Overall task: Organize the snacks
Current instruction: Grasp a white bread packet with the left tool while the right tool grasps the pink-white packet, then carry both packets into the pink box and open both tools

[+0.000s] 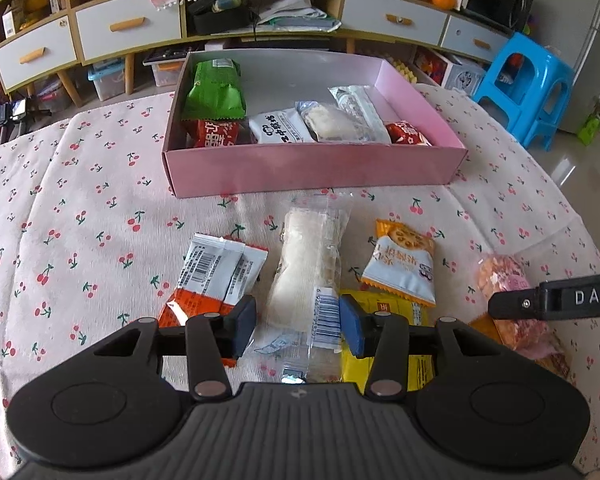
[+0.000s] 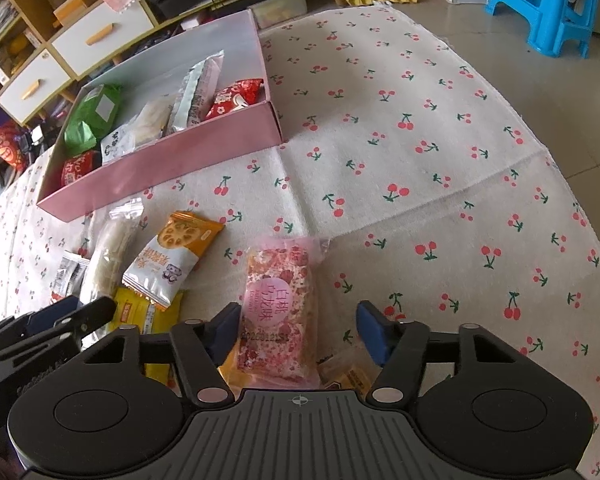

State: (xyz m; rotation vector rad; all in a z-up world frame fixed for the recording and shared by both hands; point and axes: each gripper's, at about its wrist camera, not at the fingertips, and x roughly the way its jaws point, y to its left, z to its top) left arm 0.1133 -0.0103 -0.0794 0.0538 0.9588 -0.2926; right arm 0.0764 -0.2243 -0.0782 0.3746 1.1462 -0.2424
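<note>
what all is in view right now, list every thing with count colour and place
pink box: 1, pink outside, grey inside, far middle of table
packets in box: about 6; green, two red, white printed, clear with pale snack, silver
loose packets on cloth: 5 clear to see; red-and-white, clear with white bar, orange-and-white, yellow, pink
tablecloth: 1, cream with red cherries
blue stool: 1, floor, far right
cabinet: wood, white drawers, behind table
left gripper: open, astride white bar packet
right gripper: open, over pink packet
</note>
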